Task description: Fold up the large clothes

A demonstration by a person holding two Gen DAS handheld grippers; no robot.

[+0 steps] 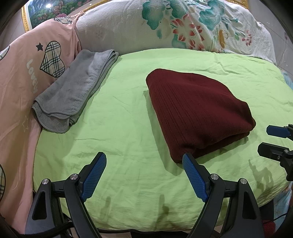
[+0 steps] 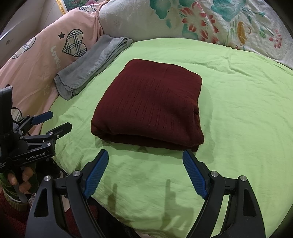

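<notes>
1. Left gripper (image 1: 144, 161): jaws spread wide, holding nothing, poised above the green sheet (image 1: 117, 117), its right finger just beside the near corner of the maroon knit garment (image 1: 197, 108).
2. Right gripper (image 2: 145, 159): jaws likewise wide, empty, just short of the garment's near edge.
3. The garment lies folded at mid-sheet; folding appears complete.
4. Recommended: withdraw both grippers level, without snagging the stacked layers.

Around my work spot: a green sheet, a grey towel and two covers.

In front of me the green sheet (image 1: 119, 128) lies spread and creased. At its far left edge I see a folded grey towel (image 1: 73, 91), resting partly on a pink cover (image 1: 18, 82) printed with plaid hearts, stars and the word "Lovely". Behind the sheet I see a white cover (image 1: 128, 27) with teal and red flowers. A gold-framed picture (image 1: 42, 11) of scenery shows in my far left corner.
</notes>
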